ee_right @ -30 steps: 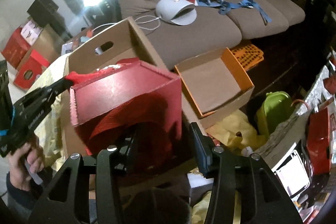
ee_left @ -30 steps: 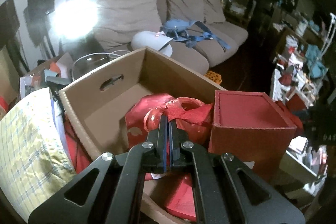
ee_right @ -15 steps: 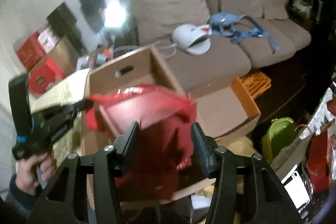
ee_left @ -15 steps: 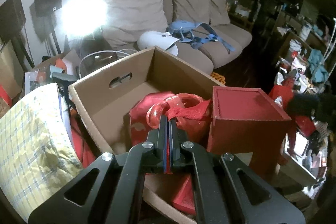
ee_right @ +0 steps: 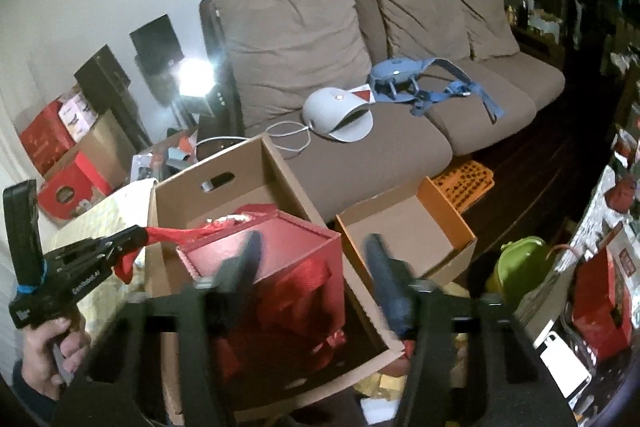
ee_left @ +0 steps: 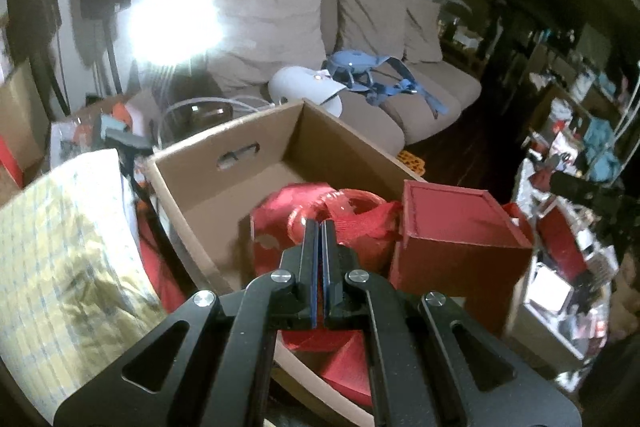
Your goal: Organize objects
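Note:
A red square box (ee_left: 460, 227) stands in the right end of a big open cardboard box (ee_left: 192, 163). Beside it lies a red bow of ribbon (ee_left: 360, 215). My left gripper (ee_left: 318, 227) is shut on that ribbon. In the right wrist view the left gripper (ee_right: 132, 237) pulls a red ribbon strand (ee_right: 180, 230) taut leftward from the red box (ee_right: 280, 259). My right gripper (ee_right: 312, 259) hovers blurred just above the red box, jaws apart and closing. Its pads do not press on the box. The cardboard box (ee_right: 188, 195) shows behind.
A brown sofa (ee_right: 400, 131) behind carries a white dome-shaped device (ee_right: 336, 111) and a blue strap harness (ee_right: 420, 83). A smaller open carton with orange walls (ee_right: 404, 227) sits to the right. A yellow checked cloth (ee_left: 60, 267) lies left. A person's hand (ee_right: 52, 343) holds the left gripper.
The right gripper has let go of the red box, lifted and tilted upward. The left gripper stays shut on the ribbon, hardly moved.

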The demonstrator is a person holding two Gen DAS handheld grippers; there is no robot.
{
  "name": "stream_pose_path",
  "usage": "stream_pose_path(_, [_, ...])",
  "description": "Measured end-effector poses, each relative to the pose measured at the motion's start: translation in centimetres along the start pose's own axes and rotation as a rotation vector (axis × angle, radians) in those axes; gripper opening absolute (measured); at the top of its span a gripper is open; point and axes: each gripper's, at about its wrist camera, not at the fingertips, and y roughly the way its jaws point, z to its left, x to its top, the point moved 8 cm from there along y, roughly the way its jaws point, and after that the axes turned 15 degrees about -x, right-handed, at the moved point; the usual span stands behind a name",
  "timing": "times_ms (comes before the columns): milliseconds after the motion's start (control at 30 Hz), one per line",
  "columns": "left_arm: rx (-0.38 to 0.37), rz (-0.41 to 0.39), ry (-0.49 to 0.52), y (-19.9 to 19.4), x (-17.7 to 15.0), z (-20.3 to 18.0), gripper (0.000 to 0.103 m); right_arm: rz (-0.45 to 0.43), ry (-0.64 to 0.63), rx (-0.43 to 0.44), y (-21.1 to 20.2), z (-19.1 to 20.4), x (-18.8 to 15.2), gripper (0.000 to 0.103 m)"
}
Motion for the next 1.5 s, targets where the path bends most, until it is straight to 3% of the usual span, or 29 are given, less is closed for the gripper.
stream_pose_path(33, [-0.030, 0.007, -0.013, 0.1, -0.1, -0.4, 0.001, 0.014, -0.014, 0.005, 0.2, 0.2, -0.2, 0.022])
stream_pose_path(133, [-0.103, 0.041, 0.010, 0.8, -0.5, -2.6, 0.001, 0.050, -0.045, 0.010, 0.9, 0.5, -0.9, 0.014])
stream_pose_path(433, [-0.131, 0.164, 0.138, 3.5, -2.7, -7.1, 0.000, 0.160, -0.155, 0.041, 2.8, 2.7, -3.5, 0.014])
stream_pose_path(533, [-0.083, 0.169, 0.178, 4.0, -3.0, -7.6, 0.000, 0.171, -0.169, 0.049, 3.0, 3.3, -3.8, 0.014])
stream_pose_path(700, [-0.069, 0.192, 0.164, 4.7, -3.6, -7.3, 0.000, 0.178, -0.179, 0.053, 3.2, 3.6, -4.0, 0.014])
stream_pose_path(900, [-0.028, 0.286, 0.270, 5.7, -5.6, -8.1, 0.000, 0.184, -0.170, 0.038, 3.3, 3.3, -3.9, 0.015])
stream_pose_path(1067, [-0.044, 0.378, 0.248, 7.4, -8.0, -7.5, 0.000, 0.172, -0.157, 0.033, 3.2, 3.1, -3.6, 0.015])
stream_pose_path(1300, [-0.071, 0.376, 0.215, 6.8, -8.7, -7.8, 0.000, 0.168, -0.152, 0.041, 3.3, 3.1, -3.5, 0.016])
stream_pose_path(1400, [-0.091, 0.349, 0.206, 5.3, -7.8, -7.9, 0.003, 0.186, -0.163, 0.040, 3.8, 3.3, -3.9, 0.016])
stream_pose_path(1500, [-0.157, 0.277, 0.179, 3.2, -5.9, -8.3, 0.006, 0.188, -0.166, 0.042, 4.1, 3.7, -4.0, 0.016])
